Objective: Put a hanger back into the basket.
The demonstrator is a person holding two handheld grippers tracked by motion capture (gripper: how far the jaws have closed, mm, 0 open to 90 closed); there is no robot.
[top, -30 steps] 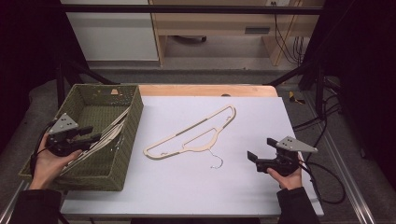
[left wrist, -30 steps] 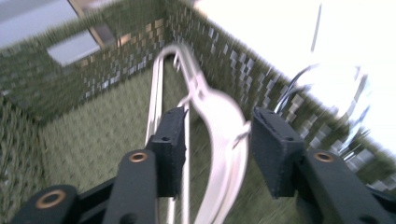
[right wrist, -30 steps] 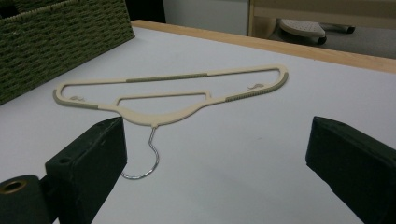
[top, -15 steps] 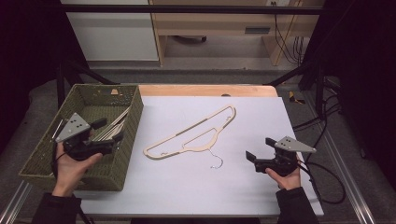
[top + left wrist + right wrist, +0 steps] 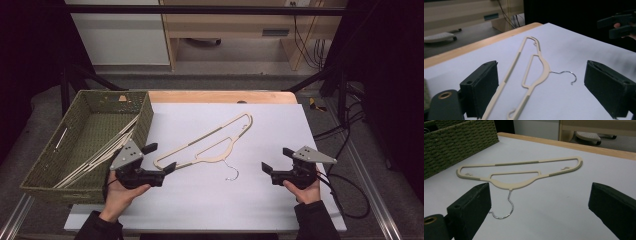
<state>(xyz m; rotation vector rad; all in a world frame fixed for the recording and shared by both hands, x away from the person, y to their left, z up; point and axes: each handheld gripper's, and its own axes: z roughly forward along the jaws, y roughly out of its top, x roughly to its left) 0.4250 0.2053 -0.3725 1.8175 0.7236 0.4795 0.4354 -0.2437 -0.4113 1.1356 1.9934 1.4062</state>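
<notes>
The cream hanger point(image 5: 210, 145) lay flat on the white counter point(image 5: 280, 200), slanting from its lower-left end near the basket up toward the far right, its wire hook point(image 5: 231, 172) pointing toward the person.

In the high view the left gripper point(image 5: 160, 157) stood at the hanger's lower-left end, beside the front right corner of the green woven basket point(image 5: 95, 102). Its jaws had just been opening and stood wide apart, gripping nothing. The right gripper point(image 5: 276, 159) rested well apart from the hanger at the right, jaws also spread wide and empty.

The left gripper view showed what the high view could not: the hanger's near end ran down between the two black jaws, beside the left one, with no pad pressed on it. The other gripper appeared far off at the upper right there. The right gripper view showed the hook lying between its own jaws, close to the left one; whether it touched I could not tell.

More pale hangers point(image 5: 100, 155) lay slanted inside the basket. A wooden edge point(image 5: 215, 96) bordered the counter's far side, and cables point(image 5: 345, 180) trailed at the right. Nothing lay over the hanger.
</notes>
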